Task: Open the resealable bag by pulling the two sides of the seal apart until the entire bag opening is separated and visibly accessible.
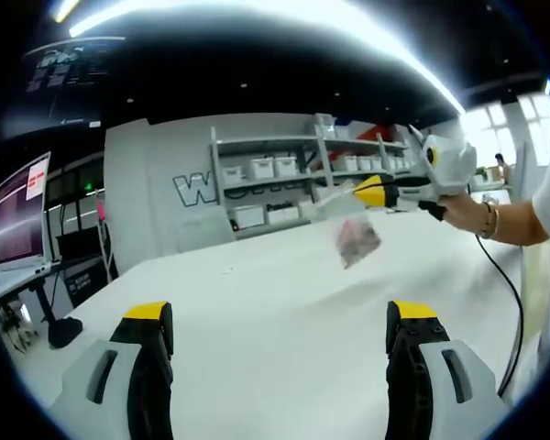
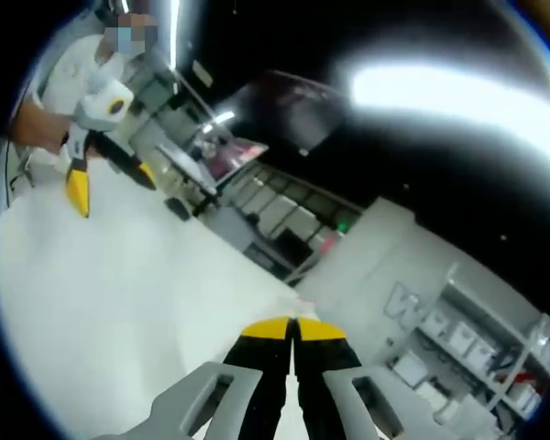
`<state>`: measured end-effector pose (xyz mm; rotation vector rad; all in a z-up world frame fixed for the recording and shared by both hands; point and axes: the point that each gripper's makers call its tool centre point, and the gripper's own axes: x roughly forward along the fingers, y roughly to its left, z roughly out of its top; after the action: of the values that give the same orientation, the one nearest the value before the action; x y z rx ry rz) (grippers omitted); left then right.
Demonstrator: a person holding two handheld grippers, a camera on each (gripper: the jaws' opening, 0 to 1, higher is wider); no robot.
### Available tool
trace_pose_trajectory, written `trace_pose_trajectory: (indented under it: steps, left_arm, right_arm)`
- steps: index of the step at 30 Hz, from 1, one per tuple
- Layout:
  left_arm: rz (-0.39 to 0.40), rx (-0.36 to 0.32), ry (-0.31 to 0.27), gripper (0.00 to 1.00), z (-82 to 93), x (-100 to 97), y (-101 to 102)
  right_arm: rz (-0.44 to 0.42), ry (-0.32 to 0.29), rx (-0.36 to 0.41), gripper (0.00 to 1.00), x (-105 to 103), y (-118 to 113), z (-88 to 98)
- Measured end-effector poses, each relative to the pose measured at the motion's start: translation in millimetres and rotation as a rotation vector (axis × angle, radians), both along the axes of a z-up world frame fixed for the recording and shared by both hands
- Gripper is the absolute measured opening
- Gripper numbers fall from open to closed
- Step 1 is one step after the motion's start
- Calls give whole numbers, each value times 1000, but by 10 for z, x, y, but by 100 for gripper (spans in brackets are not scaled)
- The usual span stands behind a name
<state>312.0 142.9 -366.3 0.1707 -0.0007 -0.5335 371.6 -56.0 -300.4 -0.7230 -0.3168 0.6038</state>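
A clear resealable bag (image 1: 356, 240) with reddish contents hangs in the air above the white table (image 1: 257, 293). In the left gripper view my right gripper (image 1: 374, 193) comes in from the right, held by a hand, and is shut on the bag's upper edge. In the right gripper view that gripper's (image 2: 293, 328) yellow-tipped jaws are pressed together; the bag film between them is not visible there. My left gripper (image 1: 280, 319) stands open near the table, jaws wide apart and empty, well short of the bag. It also shows in the right gripper view as the left gripper (image 2: 110, 183), open, at the upper left.
A grey shelf unit (image 1: 293, 179) with white bins stands behind the table. A monitor (image 1: 20, 215) sits on a desk at the left. A black cable (image 1: 506, 302) hangs from the right gripper over the table's right side. A person in white (image 2: 82, 64) holds the left gripper.
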Motion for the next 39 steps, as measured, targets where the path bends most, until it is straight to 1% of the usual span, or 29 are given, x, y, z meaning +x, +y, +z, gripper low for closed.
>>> trace_pose_trajectory:
  steps: [7,15,21,25,39]
  left_arm:
    - [-9,4,3,95,-11,-4,-36]
    - [-5,5,1,95,0,-18,-29]
    - [-11,9,-1,95,7,-29,-56]
    - [-9,8,-1,95,7,-29,-50]
    - [-16,14,0,95,8,-33,-89]
  right_arm:
    - [0,1,10,0,-92,-26,-16]
    - [9,2,25,0,-220,-41,-25]
    - [14,-1,24,0,-314,-52,-40]
    - [13,2,37,0,-360,-75,-45]
    - [23,3,47,0,-531,-80,-84]
